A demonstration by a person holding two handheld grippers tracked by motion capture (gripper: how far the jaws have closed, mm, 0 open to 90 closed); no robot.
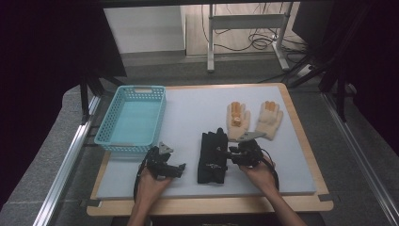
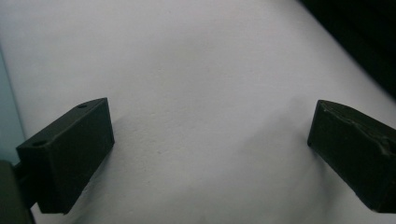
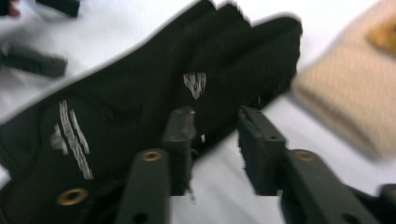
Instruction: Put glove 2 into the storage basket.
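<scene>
A pair of black gloves (image 1: 212,157) lies stacked flat on the white mat (image 1: 193,108), fingers pointing away from me. My right gripper (image 1: 227,153) comes in from the right at the stack's near-right edge. In the right gripper view the jaws (image 3: 217,126) stand a little apart over the black glove (image 3: 140,107)'s edge, with white mat showing between them and nothing pinched. My left gripper (image 1: 181,168) rests low on the mat just left of the gloves. Its jaws (image 2: 210,121) are spread wide over bare mat.
Two beige knit gloves (image 1: 237,120) (image 1: 269,117) with orange fingertips lie side by side behind the black pair; one of them (image 3: 345,107) shows at the right of the right gripper view. A light blue plastic basket (image 1: 107,128) stands at the mat's left edge.
</scene>
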